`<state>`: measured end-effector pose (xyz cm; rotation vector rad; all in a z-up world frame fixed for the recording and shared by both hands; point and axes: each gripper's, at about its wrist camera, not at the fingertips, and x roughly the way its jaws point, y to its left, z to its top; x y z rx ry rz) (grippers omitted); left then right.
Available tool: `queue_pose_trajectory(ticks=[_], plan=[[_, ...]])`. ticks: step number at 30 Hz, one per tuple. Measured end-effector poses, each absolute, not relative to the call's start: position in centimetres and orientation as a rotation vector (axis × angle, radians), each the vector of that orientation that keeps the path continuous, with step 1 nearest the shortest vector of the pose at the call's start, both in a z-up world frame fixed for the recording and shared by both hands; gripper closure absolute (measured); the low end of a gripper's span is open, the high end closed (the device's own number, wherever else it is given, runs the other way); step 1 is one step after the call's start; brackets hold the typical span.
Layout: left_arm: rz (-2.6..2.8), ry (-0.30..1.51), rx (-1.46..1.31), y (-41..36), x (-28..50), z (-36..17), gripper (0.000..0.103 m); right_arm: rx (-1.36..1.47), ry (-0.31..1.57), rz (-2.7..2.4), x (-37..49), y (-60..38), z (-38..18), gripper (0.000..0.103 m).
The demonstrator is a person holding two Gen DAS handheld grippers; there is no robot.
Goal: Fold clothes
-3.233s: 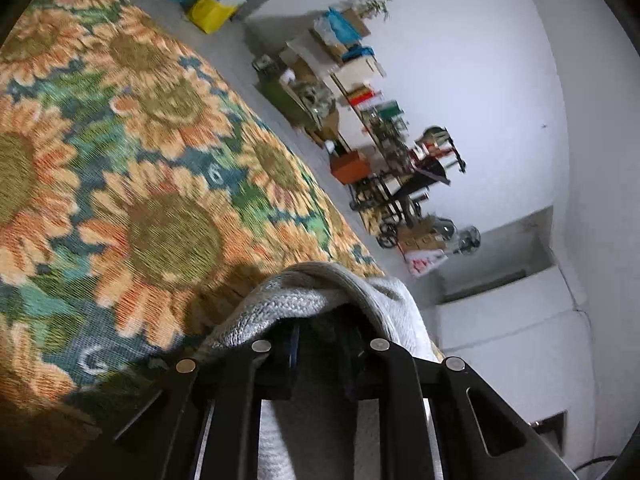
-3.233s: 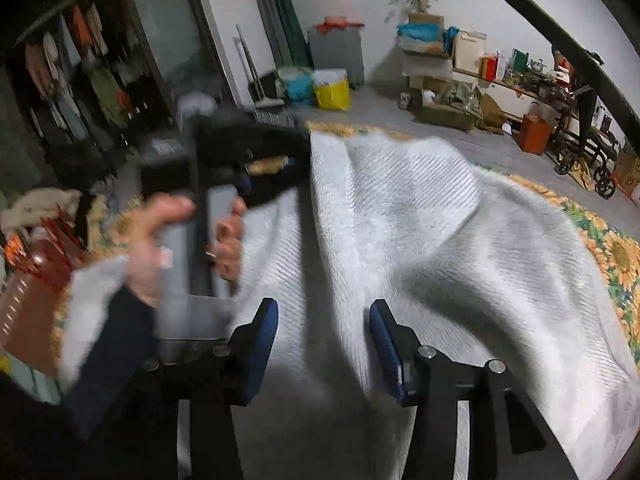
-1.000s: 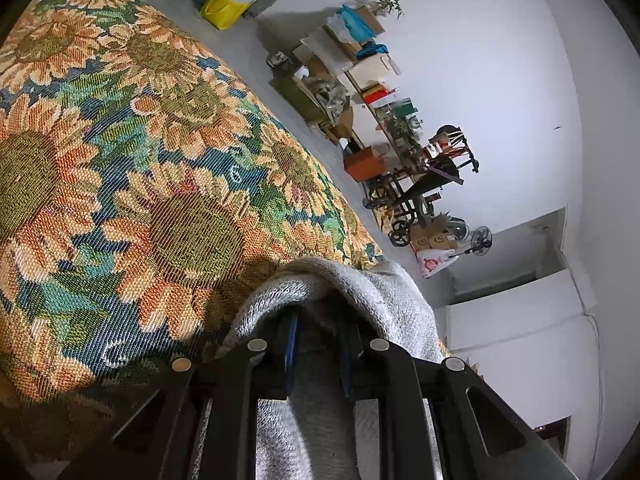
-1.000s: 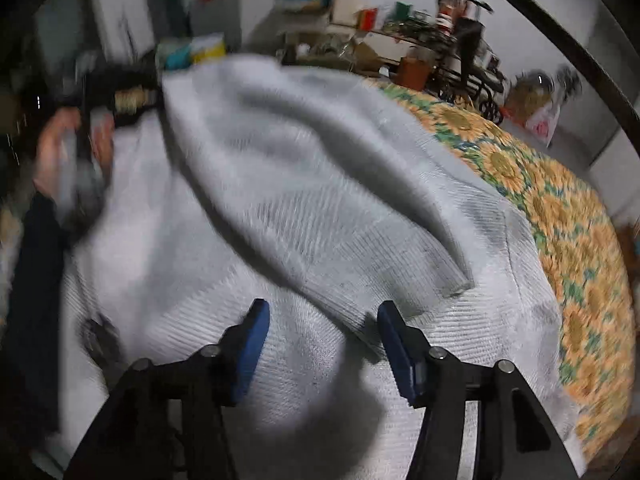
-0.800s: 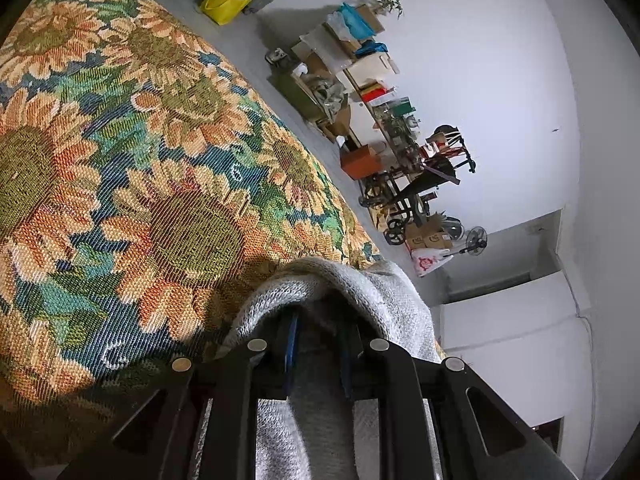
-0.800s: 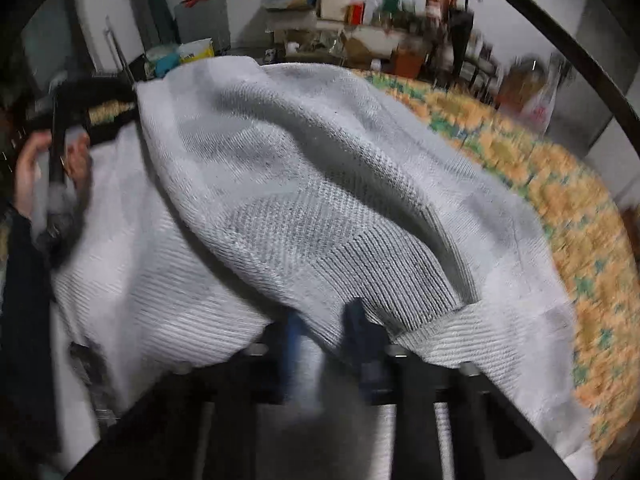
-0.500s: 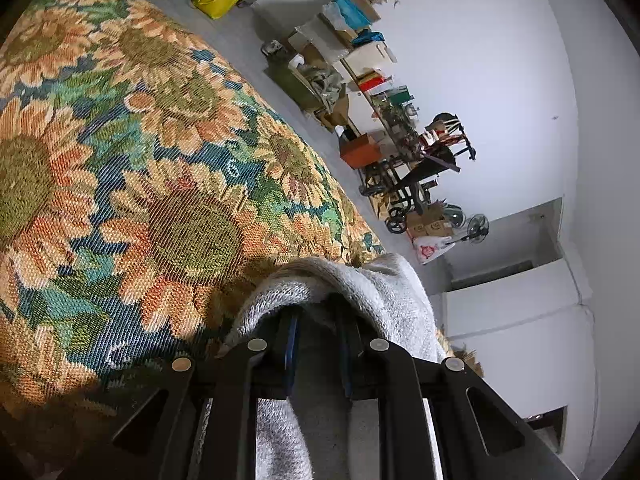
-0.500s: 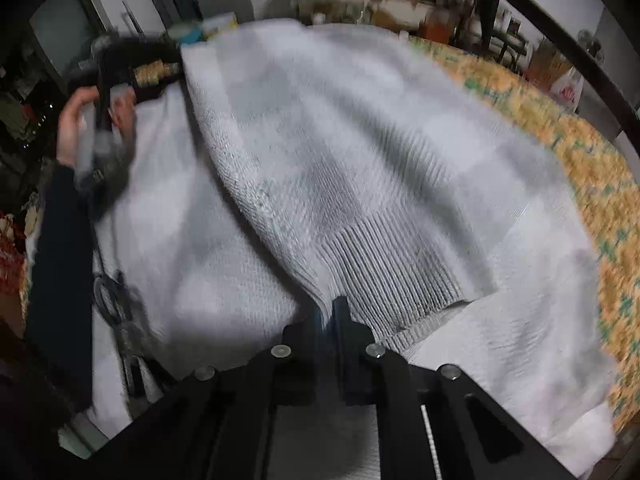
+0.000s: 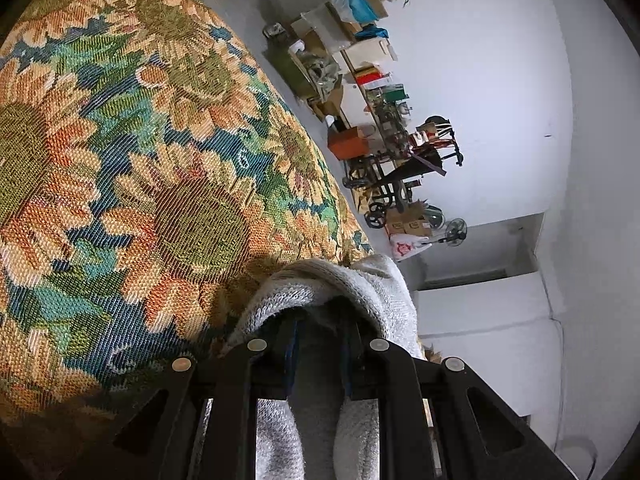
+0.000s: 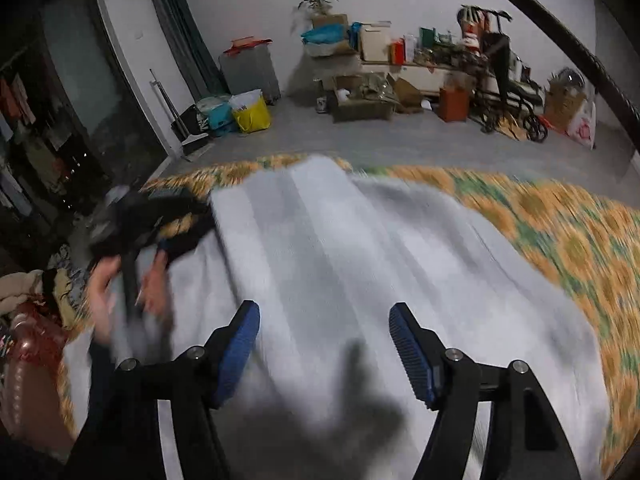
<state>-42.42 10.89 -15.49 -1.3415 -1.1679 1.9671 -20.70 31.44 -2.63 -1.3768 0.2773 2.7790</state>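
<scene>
1. My left hand-held gripper [image 9: 318, 354] is clamped on a bunched fold of the grey knit sweater [image 10: 360, 272], just above the sunflower-pattern cover [image 9: 132, 168].
2. My right hand-held gripper [image 10: 324, 346] is opening; blue pads [image 10: 410, 354] stand wide apart with nothing between them, hovering above the sweater.
3. Sweater lies spread across the cover; the left hand [image 10: 120, 284] lifts one edge at the far left.
4. Right wrist view is motion-blurred.

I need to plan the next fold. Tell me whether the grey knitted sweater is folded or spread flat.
Partly folded: the grey knitted sweater lies on the sunflower-patterned cover with one panel doubled over the rest; the left gripper pinches an edge.
</scene>
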Motion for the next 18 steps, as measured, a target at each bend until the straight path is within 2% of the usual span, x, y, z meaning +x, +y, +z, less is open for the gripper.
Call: queue_pose_trajectory(ticks=[1,3,4,6,7,9,12,16,18], plan=[[1.961,-1.180,-1.341,10.6,-42.3,-15.5,0.086,-1.370,0.261,2.780,-22.7,31.1,-3.1,0.034],[1.950,-1.203,-1.341,10.0,-42.1,-15.4,0.086,-1.371,0.277,2.796,-27.0,30.8,-4.6,0.046],[1.944,-1.215,-1.341,9.8,-42.0,-15.4,0.086,-1.395,0.352,2.801,-28.9,30.9,-5.6,0.060],[1.940,-1.243,-1.338,9.2,-41.9,-15.5,0.086,-1.497,0.482,2.793,-31.8,31.0,-7.7,0.058],[1.938,-1.257,-1.337,8.9,-41.8,-15.6,0.086,-1.518,0.527,2.798,-32.7,31.0,-8.9,0.061],[1.932,-1.259,-1.351,8.6,-41.7,-15.8,0.086,-1.487,0.582,2.858,-33.1,30.9,-10.2,0.061],[1.842,-1.294,-1.440,7.5,-41.8,-15.8,0.086,-1.489,0.282,2.873,-32.9,28.6,-10.3,0.062],[1.745,-1.402,-1.537,4.2,-41.1,-15.9,0.086,-1.489,0.049,2.834,-32.7,26.0,-10.7,0.052],[1.821,-1.399,-1.515,2.3,-40.5,-14.7,0.081,-1.527,-0.014,2.817,-32.8,25.4,-10.6,0.051]])
